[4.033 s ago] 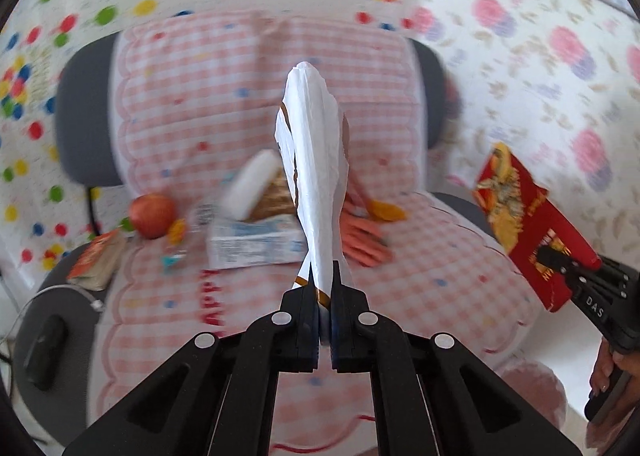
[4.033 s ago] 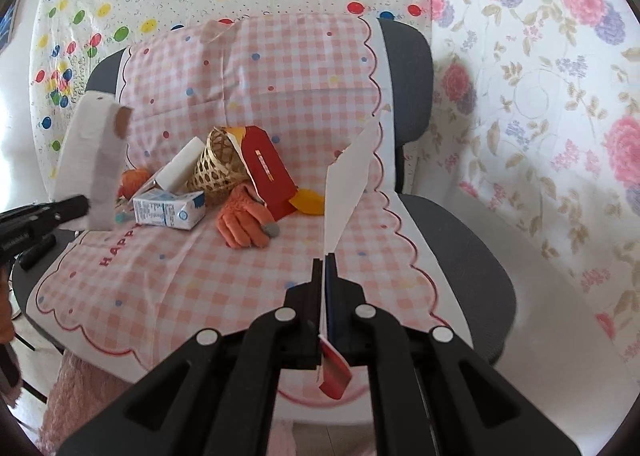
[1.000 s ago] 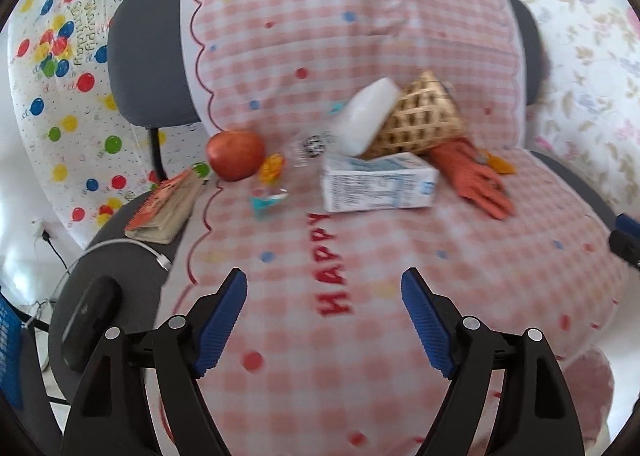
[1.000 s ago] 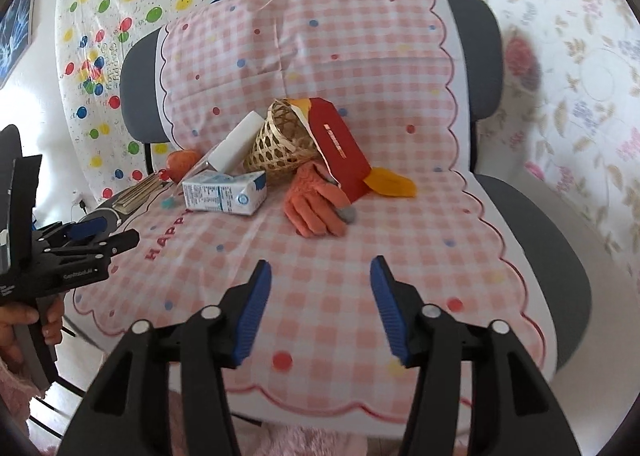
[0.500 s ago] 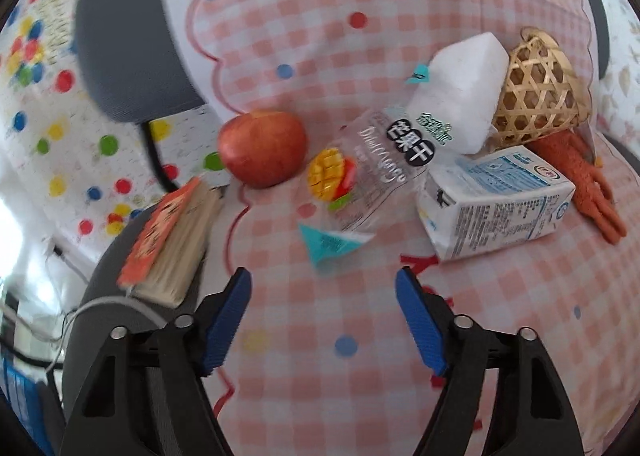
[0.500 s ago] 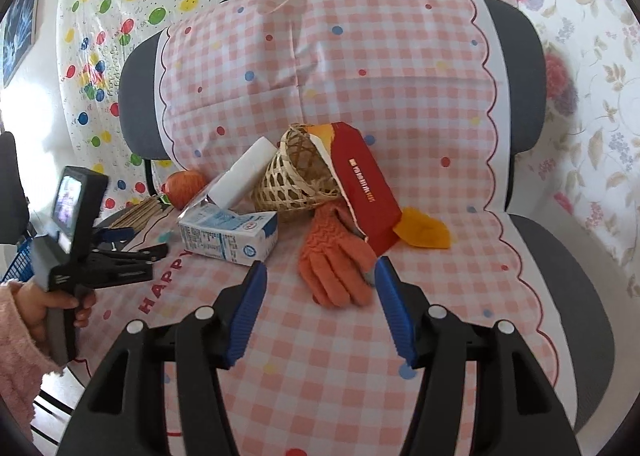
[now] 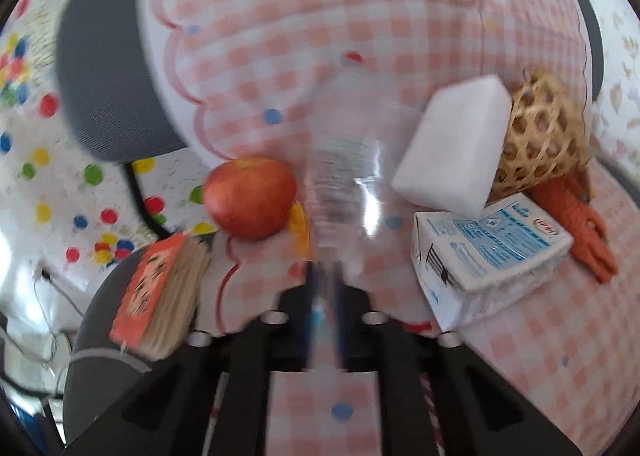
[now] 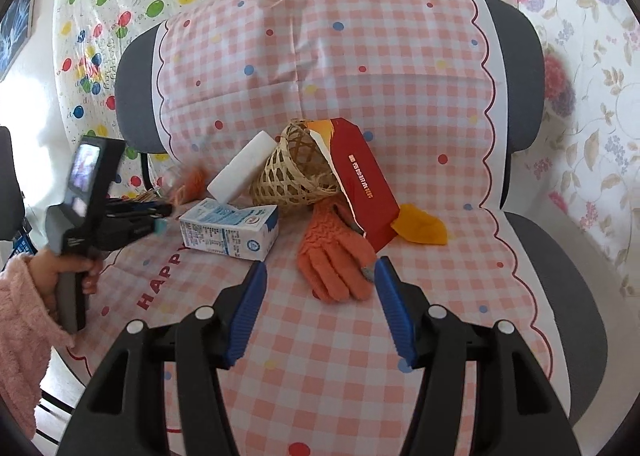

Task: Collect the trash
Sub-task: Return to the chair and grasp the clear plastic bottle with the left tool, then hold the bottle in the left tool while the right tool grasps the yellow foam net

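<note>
My left gripper [image 7: 324,296] is shut on a corner of a clear plastic snack bag [image 7: 344,175], which stands up blurred between the red apple [image 7: 252,197] and the white block [image 7: 452,147]. In the right wrist view the left gripper [image 8: 160,215] is at the left, holding the bag [image 8: 184,179] by its teal corner. My right gripper [image 8: 320,296] is open, its fingertips just short of an orange glove [image 8: 332,256]. A red envelope [image 8: 360,183] and an orange wrapper [image 8: 420,230] lie beside the glove.
A milk carton [image 7: 492,248], a wicker basket [image 7: 540,143] and the glove [image 7: 576,215] sit on the pink checked cloth [image 8: 400,67] over a grey chair. A small book [image 7: 160,292] lies at the seat's left edge. A person's hand in a pink sleeve [image 8: 24,296] holds the left gripper.
The left gripper moved in on the clear bag, closed on its corner and raised it. The right gripper edged closer to the glove and stayed open.
</note>
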Demonstrator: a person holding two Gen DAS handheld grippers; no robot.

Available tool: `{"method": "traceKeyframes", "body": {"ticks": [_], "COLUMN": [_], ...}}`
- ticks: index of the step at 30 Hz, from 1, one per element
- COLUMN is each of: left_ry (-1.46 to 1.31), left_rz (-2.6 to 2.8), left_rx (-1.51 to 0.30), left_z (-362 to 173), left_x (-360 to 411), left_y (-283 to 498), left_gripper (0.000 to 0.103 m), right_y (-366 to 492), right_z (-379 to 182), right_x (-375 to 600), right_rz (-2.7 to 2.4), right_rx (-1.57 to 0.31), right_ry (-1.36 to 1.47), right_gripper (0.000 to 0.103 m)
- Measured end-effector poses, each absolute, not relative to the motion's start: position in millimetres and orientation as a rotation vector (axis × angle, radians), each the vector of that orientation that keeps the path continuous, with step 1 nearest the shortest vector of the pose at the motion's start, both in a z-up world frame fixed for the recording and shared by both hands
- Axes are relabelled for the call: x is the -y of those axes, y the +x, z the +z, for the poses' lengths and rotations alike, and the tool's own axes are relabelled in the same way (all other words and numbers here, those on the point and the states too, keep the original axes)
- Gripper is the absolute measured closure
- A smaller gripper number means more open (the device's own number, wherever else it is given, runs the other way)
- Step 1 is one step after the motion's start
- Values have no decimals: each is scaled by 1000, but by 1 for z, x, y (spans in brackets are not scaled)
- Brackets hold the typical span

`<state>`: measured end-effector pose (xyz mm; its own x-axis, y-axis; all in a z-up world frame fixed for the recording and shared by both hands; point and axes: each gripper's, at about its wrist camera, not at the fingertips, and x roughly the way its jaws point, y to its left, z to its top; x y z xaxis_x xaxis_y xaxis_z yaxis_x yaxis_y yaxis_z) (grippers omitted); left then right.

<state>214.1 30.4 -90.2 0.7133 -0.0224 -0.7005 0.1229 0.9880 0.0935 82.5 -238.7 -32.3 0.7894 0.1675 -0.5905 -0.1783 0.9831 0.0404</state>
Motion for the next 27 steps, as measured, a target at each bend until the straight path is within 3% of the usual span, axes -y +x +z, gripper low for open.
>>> {"method": "traceKeyframes", "body": {"ticks": [11, 27], "left_ry": [-72, -113], "left_rz": [-171, -203], "left_rx": [-670, -660], "left_z": [-59, -54], "left_x": [-46, -23], "left_y": [110, 121], "left_gripper": [102, 102], "right_y": [87, 170], "right_z": [-51, -70], "right_x": [237, 291], "right_rz": [167, 24], "right_rx": [-696, -772], "right_ry": [-14, -31], "right_gripper": [47, 47]}}
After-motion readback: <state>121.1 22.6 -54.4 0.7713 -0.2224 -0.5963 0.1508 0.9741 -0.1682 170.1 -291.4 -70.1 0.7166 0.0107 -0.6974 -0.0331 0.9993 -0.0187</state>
